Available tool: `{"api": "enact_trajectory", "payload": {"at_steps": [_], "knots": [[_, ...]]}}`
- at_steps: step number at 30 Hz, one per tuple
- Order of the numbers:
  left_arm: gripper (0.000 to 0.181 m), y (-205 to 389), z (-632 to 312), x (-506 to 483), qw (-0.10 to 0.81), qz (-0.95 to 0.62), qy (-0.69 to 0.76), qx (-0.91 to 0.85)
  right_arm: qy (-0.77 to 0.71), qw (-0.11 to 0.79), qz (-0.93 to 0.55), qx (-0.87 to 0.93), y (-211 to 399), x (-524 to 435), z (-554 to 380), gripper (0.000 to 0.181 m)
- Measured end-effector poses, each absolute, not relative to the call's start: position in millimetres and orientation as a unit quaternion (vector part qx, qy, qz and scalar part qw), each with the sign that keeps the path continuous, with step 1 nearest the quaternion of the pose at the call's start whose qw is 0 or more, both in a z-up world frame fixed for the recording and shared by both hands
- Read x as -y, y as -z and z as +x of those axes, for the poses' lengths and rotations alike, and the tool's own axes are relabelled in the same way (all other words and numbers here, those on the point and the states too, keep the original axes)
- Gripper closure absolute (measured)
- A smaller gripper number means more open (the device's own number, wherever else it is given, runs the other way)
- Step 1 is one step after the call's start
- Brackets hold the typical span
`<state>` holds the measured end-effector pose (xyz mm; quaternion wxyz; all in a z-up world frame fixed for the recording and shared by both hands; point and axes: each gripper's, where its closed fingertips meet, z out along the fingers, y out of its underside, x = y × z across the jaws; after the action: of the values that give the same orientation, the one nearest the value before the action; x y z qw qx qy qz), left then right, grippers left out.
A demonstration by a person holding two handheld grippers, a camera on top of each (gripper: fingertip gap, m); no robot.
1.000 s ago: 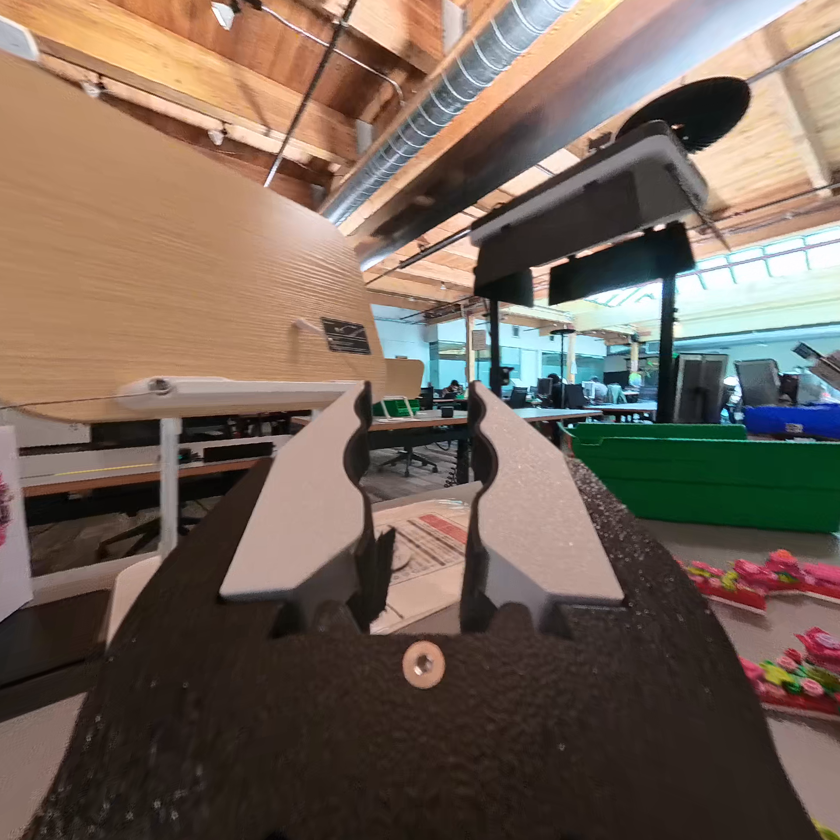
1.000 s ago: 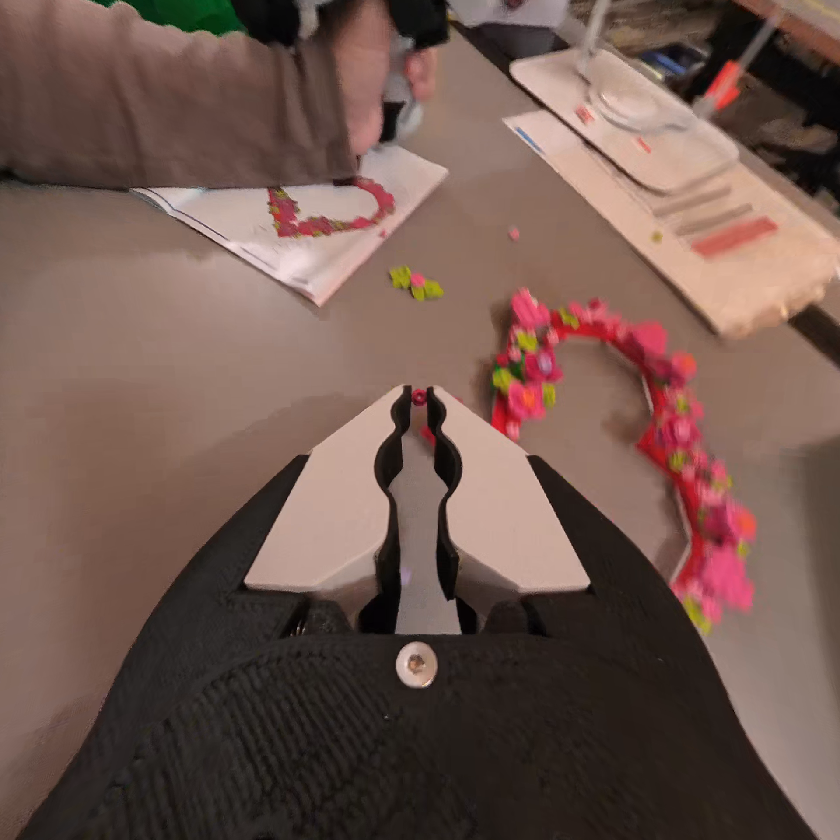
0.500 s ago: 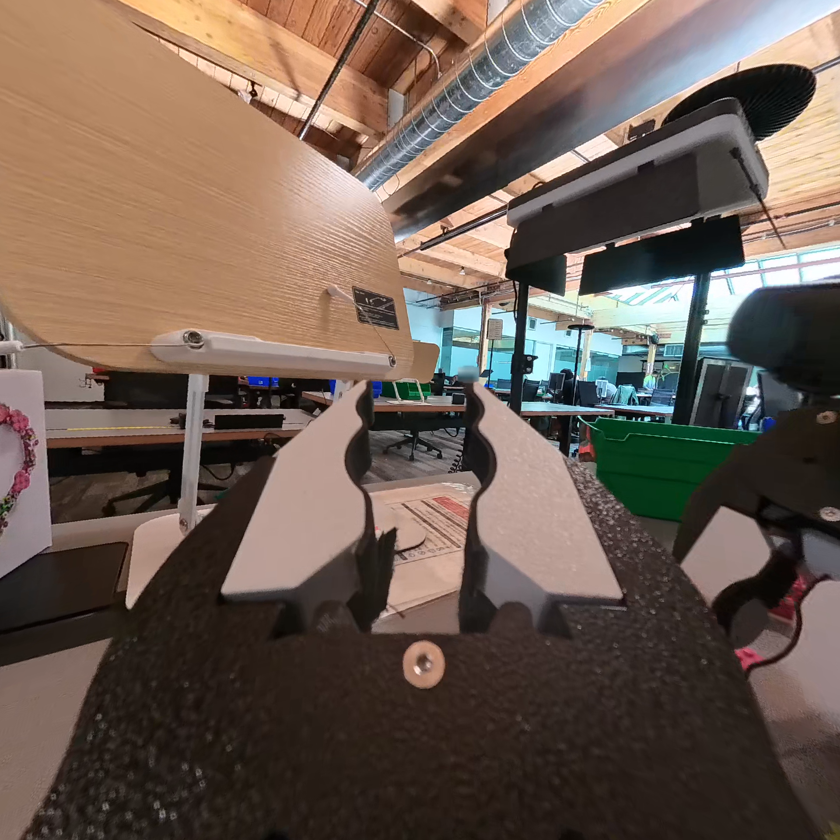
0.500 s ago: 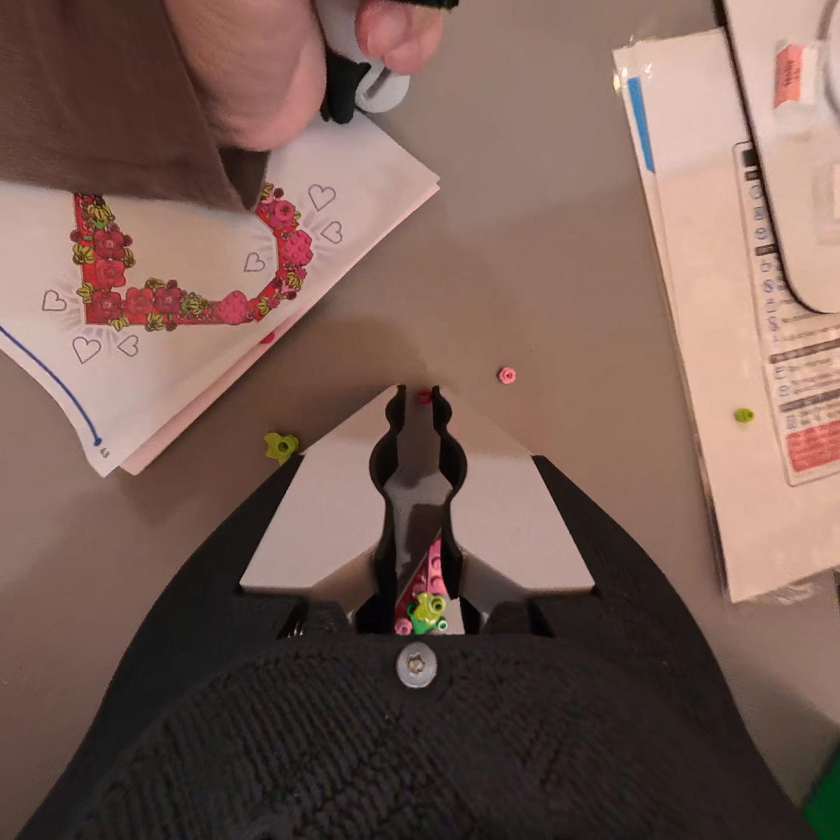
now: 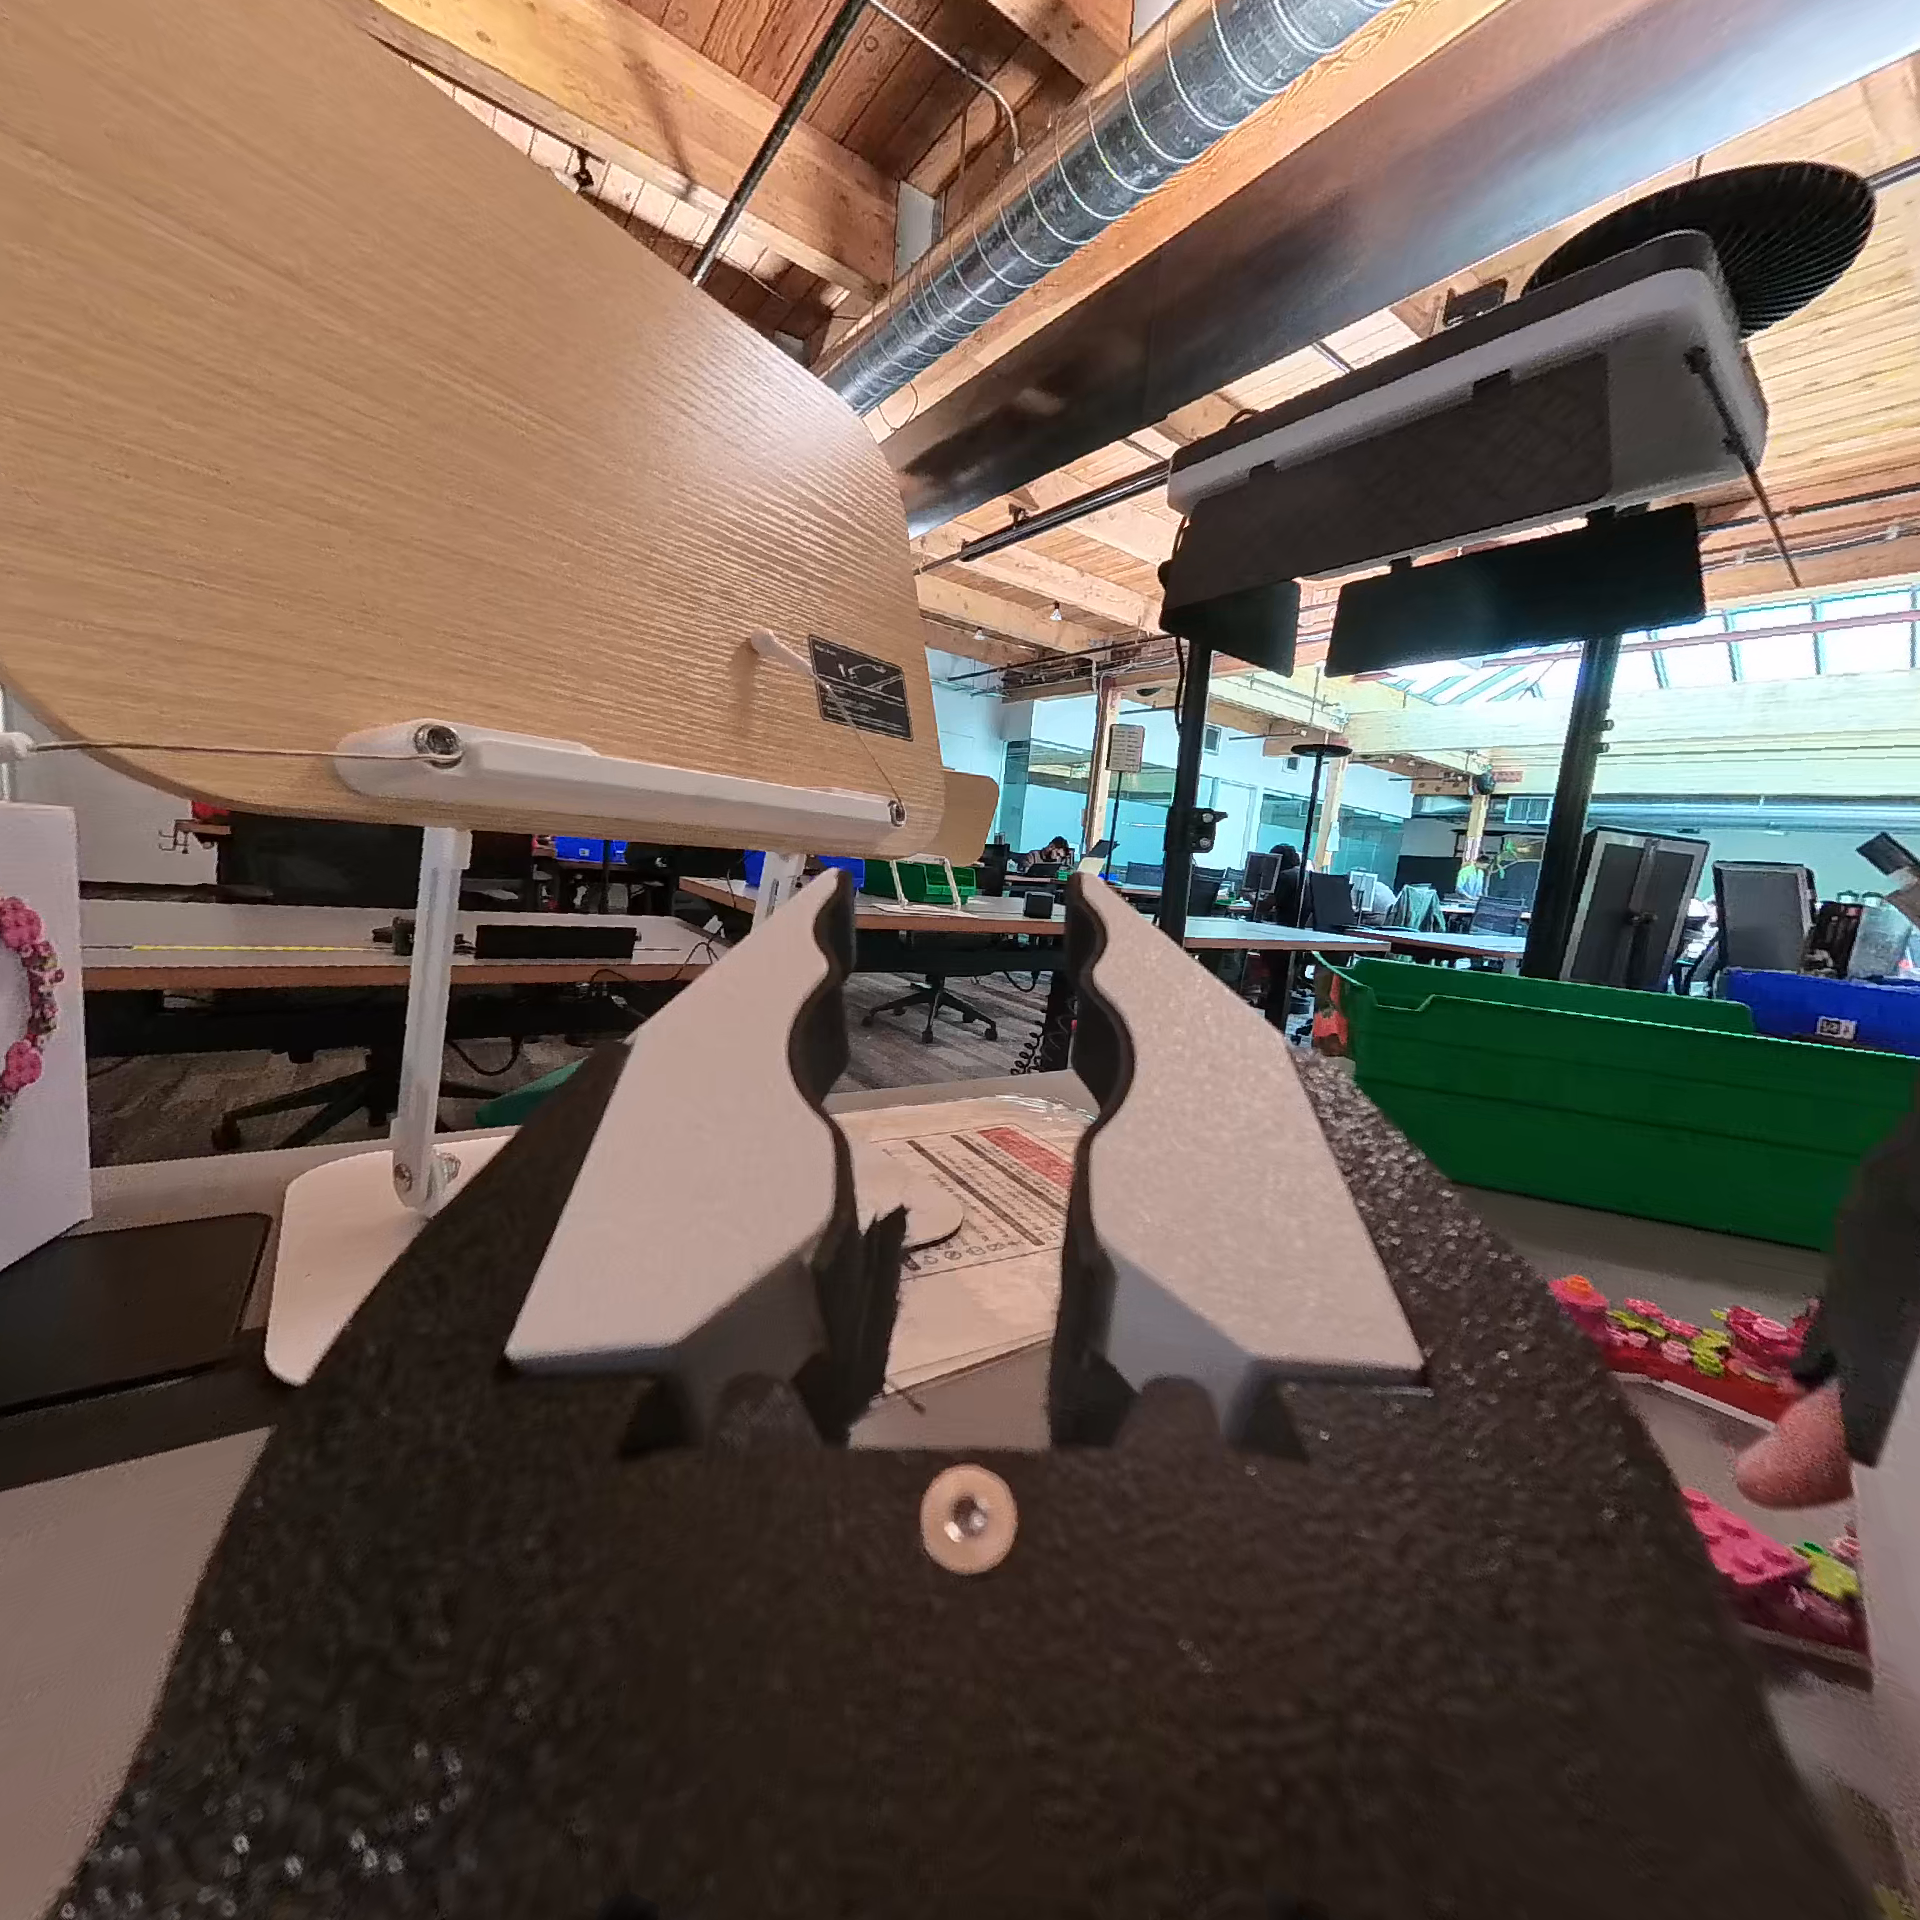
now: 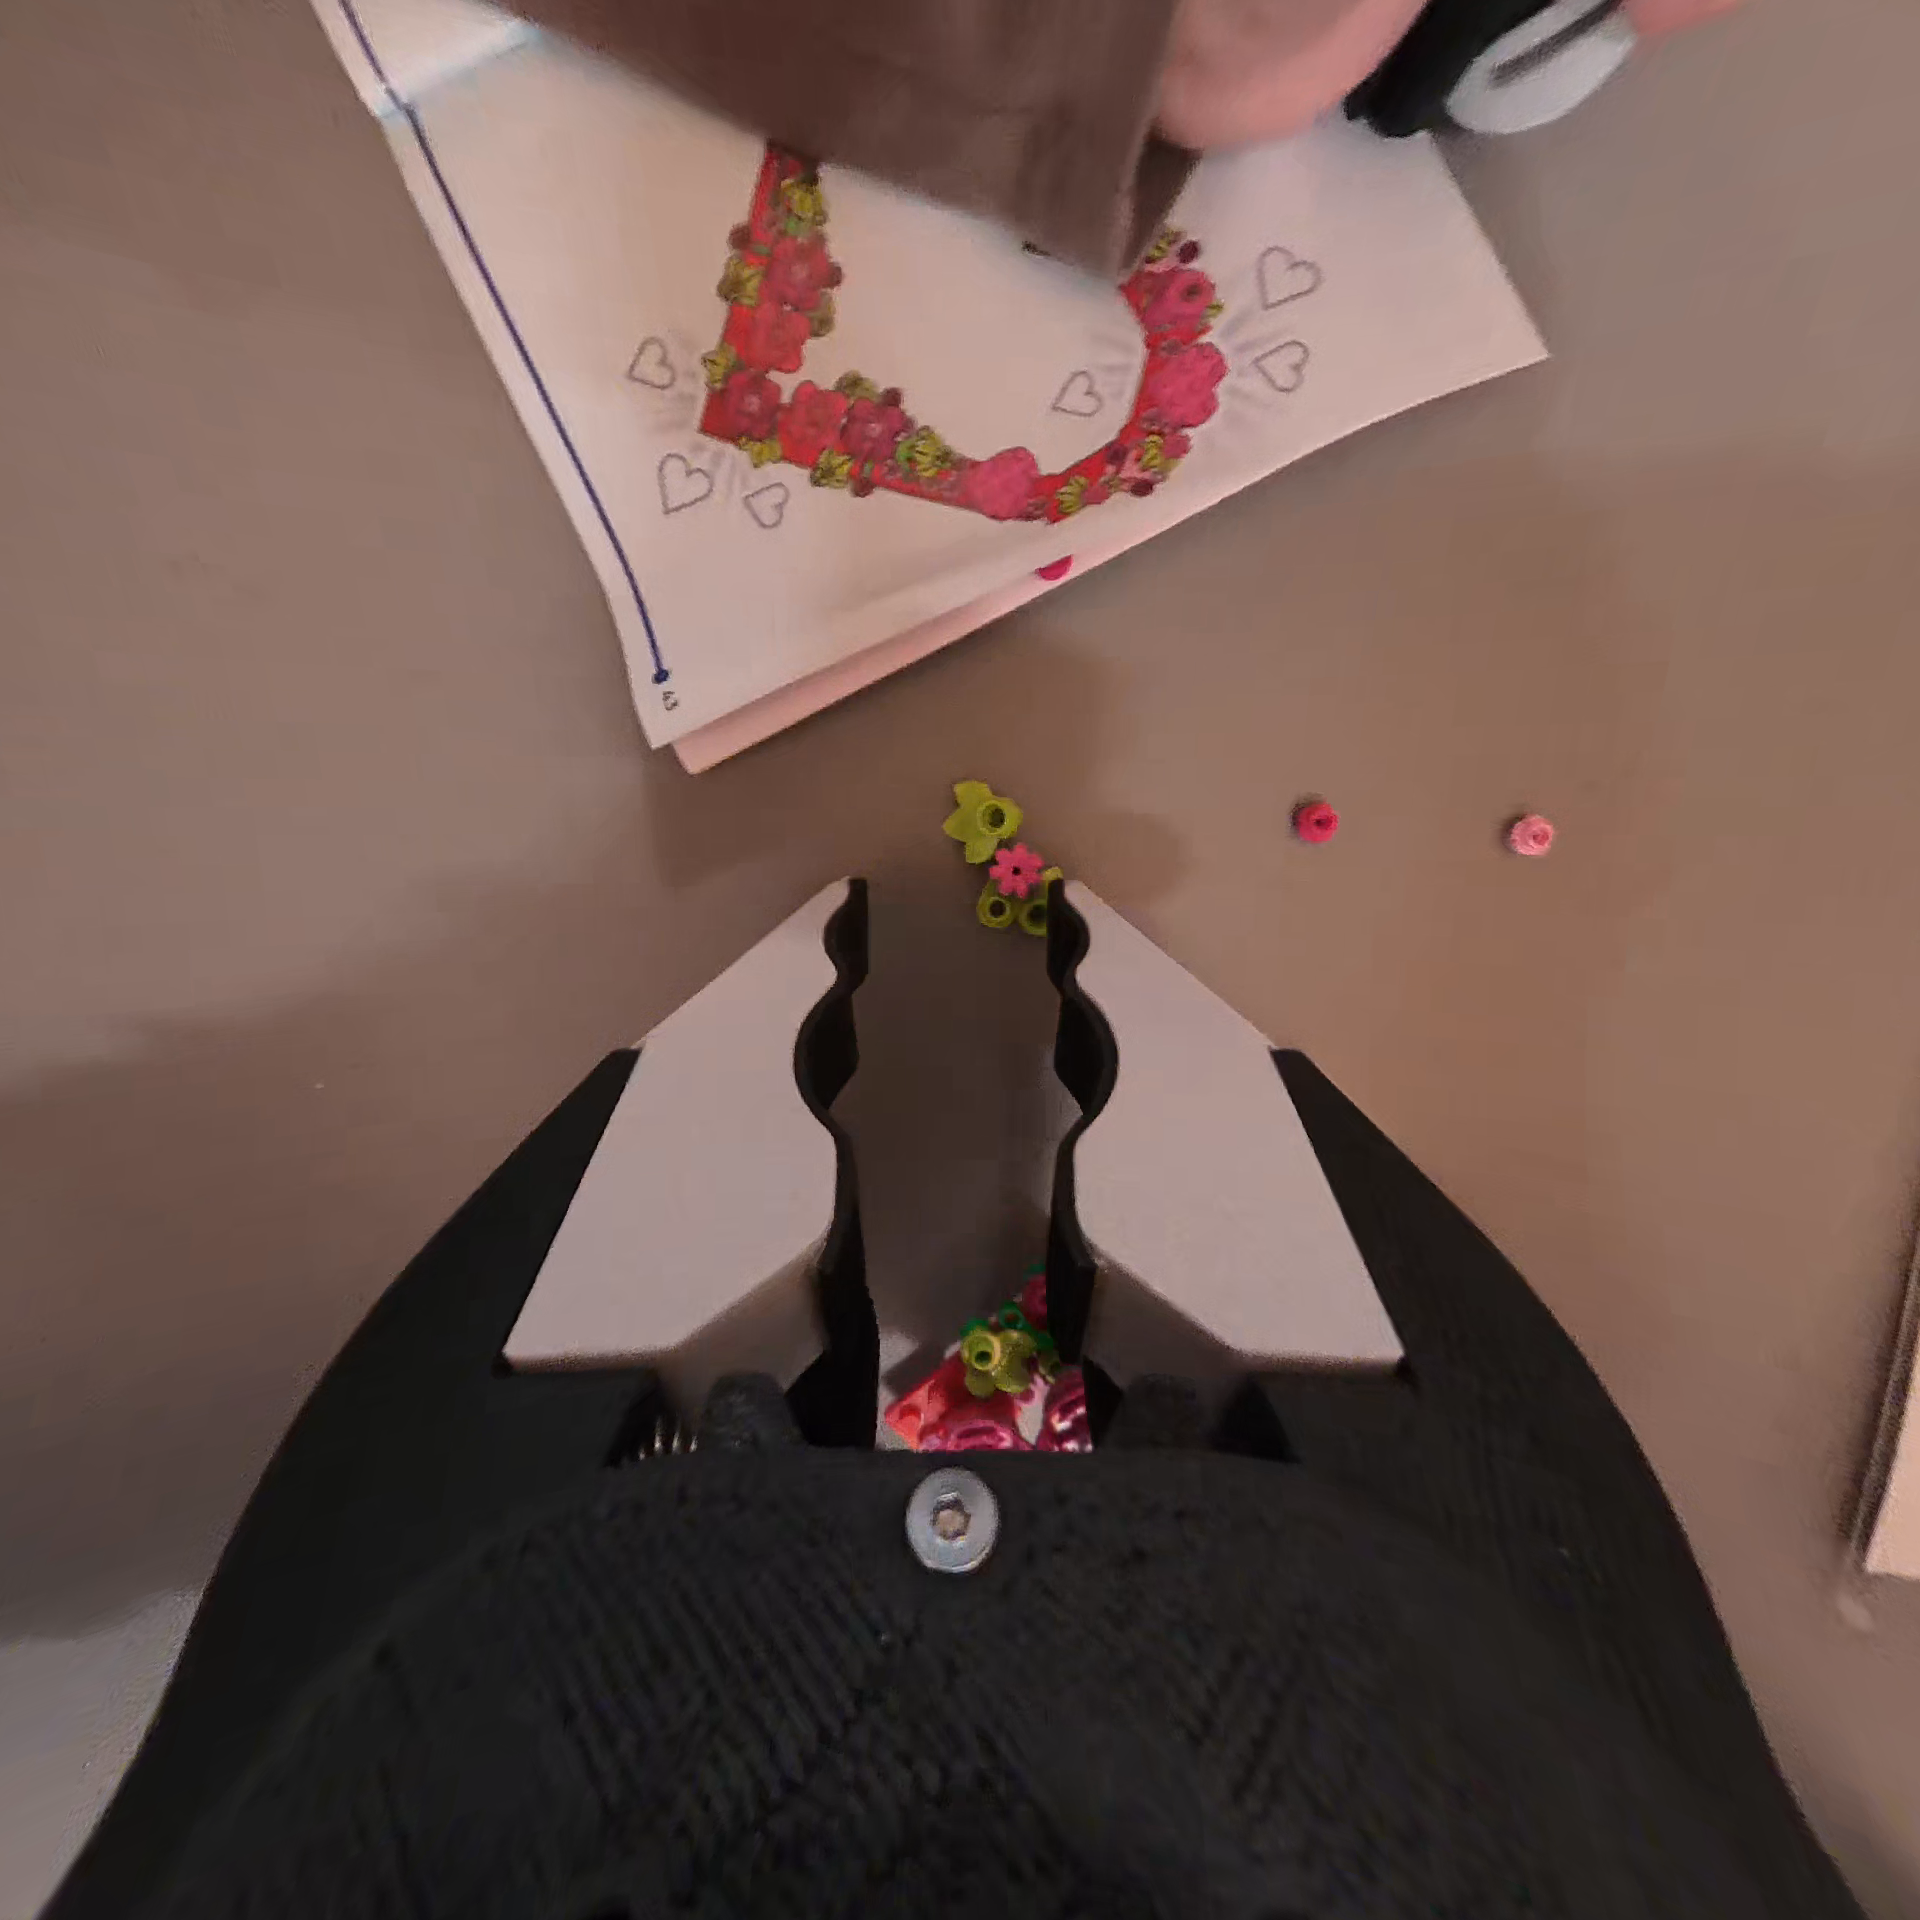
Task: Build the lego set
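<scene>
My right gripper [image 6: 956, 899] is open and empty, pointing down at the grey table. A cluster of lime green and pink flower pieces [image 6: 1003, 868] lies just past its right fingertip. A red stud [image 6: 1314, 821] and a pink stud [image 6: 1530, 834] lie on the table to the right. Part of the red and pink lego heart [image 6: 987, 1392] shows under the gripper, between the finger bases. My left gripper [image 5: 956, 904] is open and empty, tilted up toward the room. Heart sections [image 5: 1704, 1351] lie on the table to its right.
An open instruction booklet [image 6: 935, 436] lies ahead of the right gripper, partly under a person's sleeve [image 6: 935, 104]. In the left wrist view a wooden board on a white stand [image 5: 416, 468], a printed sheet [image 5: 987, 1174] and a green bin [image 5: 1621, 1091] stand ahead. The left gripper's tips are roughly 25 centimetres from the right gripper's. From my right tips it is roughly 5 centimetres to the red stud [image 6: 1314, 821]; from my left, 20 centimetres.
My right gripper has opened and let go of the red stud, which now lies on the table to the right. It has shifted over the flower pieces. The left gripper stays open.
</scene>
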<state>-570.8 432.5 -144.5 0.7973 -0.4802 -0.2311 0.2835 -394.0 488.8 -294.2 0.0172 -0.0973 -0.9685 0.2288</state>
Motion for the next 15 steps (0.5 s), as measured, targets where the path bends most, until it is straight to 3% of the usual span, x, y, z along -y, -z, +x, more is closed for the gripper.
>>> {"api": "enact_trajectory", "payload": {"at_steps": [8, 15], "knots": [[0.144, 144, -572, -432, 0.798, -0.478, -0.283, 0.235, -0.198, 0.029, -0.083, 0.976, 299, -492, -409, 0.171], [0.144, 145, -573, -432, 0.797, -0.479, -0.281, 0.236, -0.188, 0.041, -0.078, 0.978, 299, -488, -438, 0.173]]}}
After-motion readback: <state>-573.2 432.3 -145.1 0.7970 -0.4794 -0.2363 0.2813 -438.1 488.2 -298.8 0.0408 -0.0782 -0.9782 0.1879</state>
